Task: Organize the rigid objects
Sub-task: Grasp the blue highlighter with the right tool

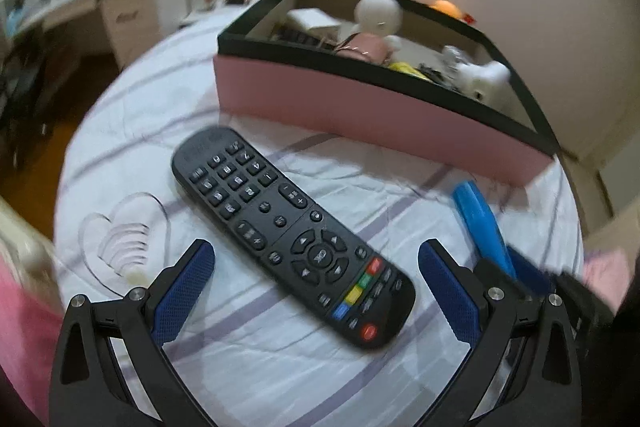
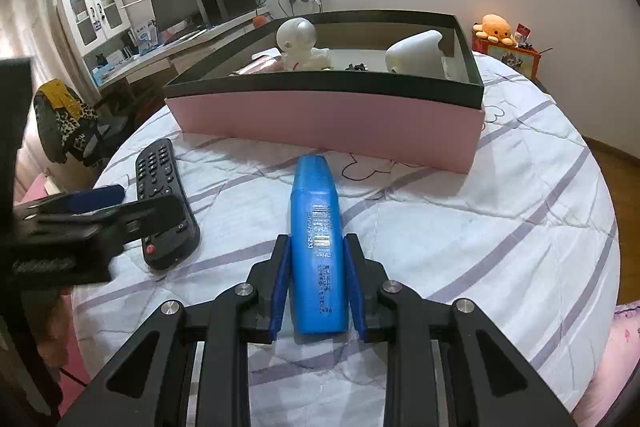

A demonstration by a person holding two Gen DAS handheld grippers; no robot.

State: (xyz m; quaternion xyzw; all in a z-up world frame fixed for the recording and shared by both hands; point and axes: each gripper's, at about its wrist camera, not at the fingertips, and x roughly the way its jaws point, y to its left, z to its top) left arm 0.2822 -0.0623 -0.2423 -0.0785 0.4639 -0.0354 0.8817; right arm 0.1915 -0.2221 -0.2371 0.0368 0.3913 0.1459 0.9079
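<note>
Right tool [image 2: 317,267] pinches flat blue plastic bottle [image 2: 318,227] by narrow sides, above bed. Smooth, probably slippery; mid-body hold suits. Left tool [image 1: 316,267] spread around long black plastic remote control [image 1: 288,227], rigid, light, lying on striped bedsheet [image 1: 400,203] near pink box with black rim [image 1: 360,115].

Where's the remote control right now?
The remote lies flat on the striped bedsheet, between the open fingers of the left gripper. In the right wrist view it is left of the blue bottle, in front of the pink box.
</note>
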